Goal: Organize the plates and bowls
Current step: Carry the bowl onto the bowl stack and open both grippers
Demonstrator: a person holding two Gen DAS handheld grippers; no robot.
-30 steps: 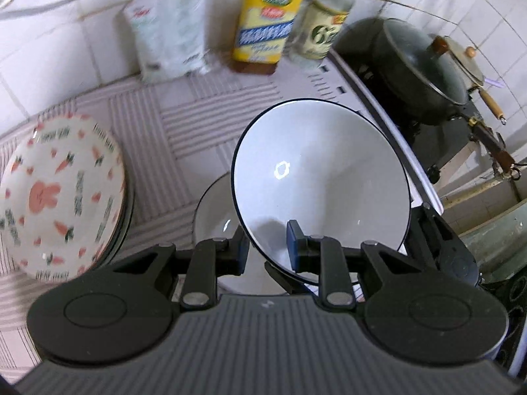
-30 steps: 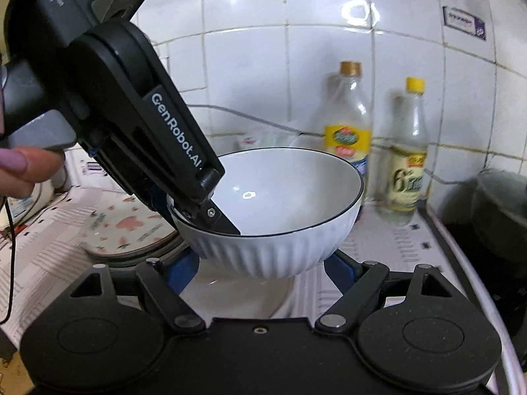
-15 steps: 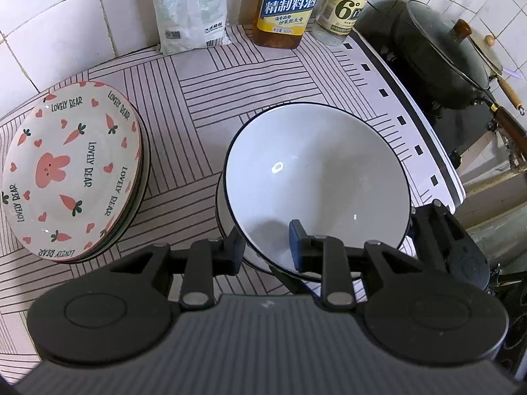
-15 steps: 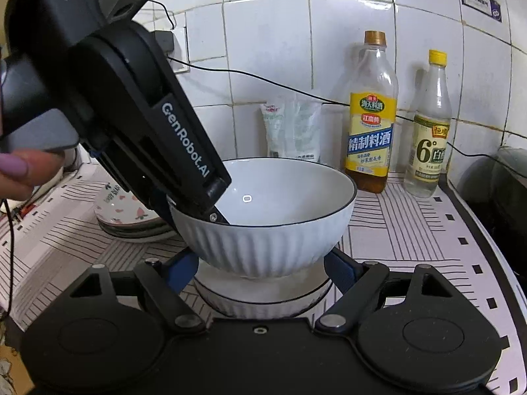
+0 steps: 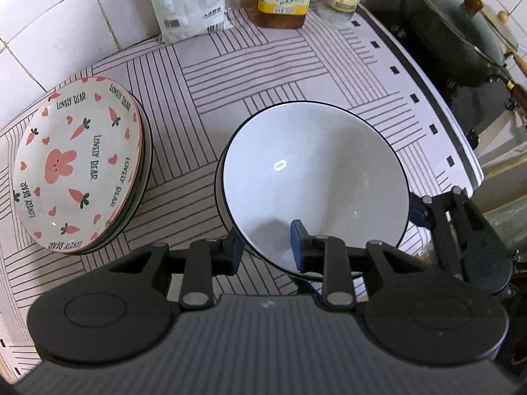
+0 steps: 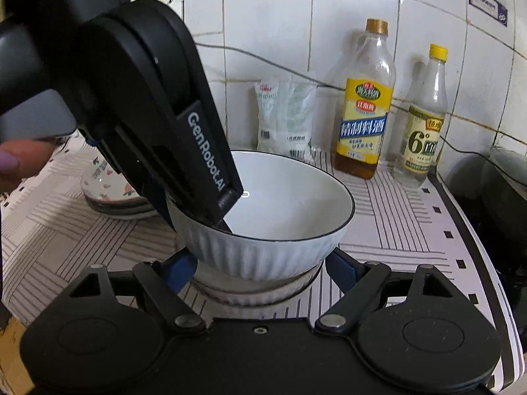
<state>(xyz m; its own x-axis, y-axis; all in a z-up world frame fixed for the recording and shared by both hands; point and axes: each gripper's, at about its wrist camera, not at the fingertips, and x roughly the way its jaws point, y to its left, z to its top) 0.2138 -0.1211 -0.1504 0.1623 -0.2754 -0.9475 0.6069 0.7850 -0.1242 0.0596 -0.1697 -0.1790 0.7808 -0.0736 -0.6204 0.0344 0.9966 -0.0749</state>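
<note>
Bowl now lower than a sec ago, nested into the one beneath.

The white bowl (image 5: 313, 177) has come down w/ the left tongs (image 5: 265, 247) & sits inside the lower bowl (image 6: 257, 291) on the bench (image 5: 263, 75), right of the carrot plates (image 5: 77, 164). Left tongs have just been opening, rim between them, pads look just clear of it. Right tongs (image 6: 260, 270) spread wide, flanking the stack, no contact seen. Probably bowl stacking done; release next.
</note>
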